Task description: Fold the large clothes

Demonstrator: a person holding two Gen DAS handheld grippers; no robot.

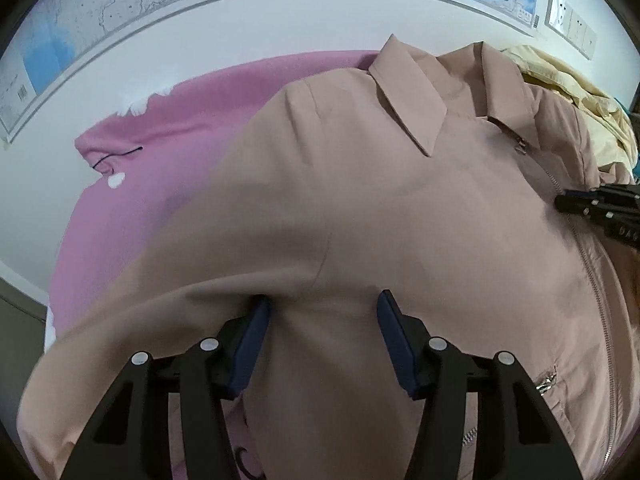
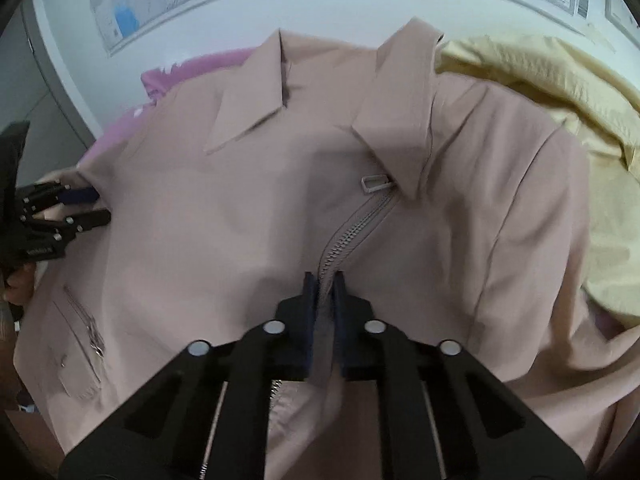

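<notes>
Jacket [image 2: 248, 216]: my right fingers [image 2: 323, 280] pinch its zipper [image 2: 352, 232], left fingers [image 1: 324, 304] stand half-open astride a fabric ridge; uneven pull risks skewing the fold.

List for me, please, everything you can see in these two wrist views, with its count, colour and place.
jacket: one, dusty pink, spread front-up across the middle, collar toward the wall
zip: one, grey, running down the jacket's front
pink cloth: one, under the jacket, showing past its edge
yellow garment: one, pale yellow, crumpled beside the jacket
wall maps: at least two, blue and white, on the wall behind
wall sockets: a white row on the wall
left gripper: black, blue pads, open, fabric between them
right gripper: black, blue pads, shut on the zip
</notes>
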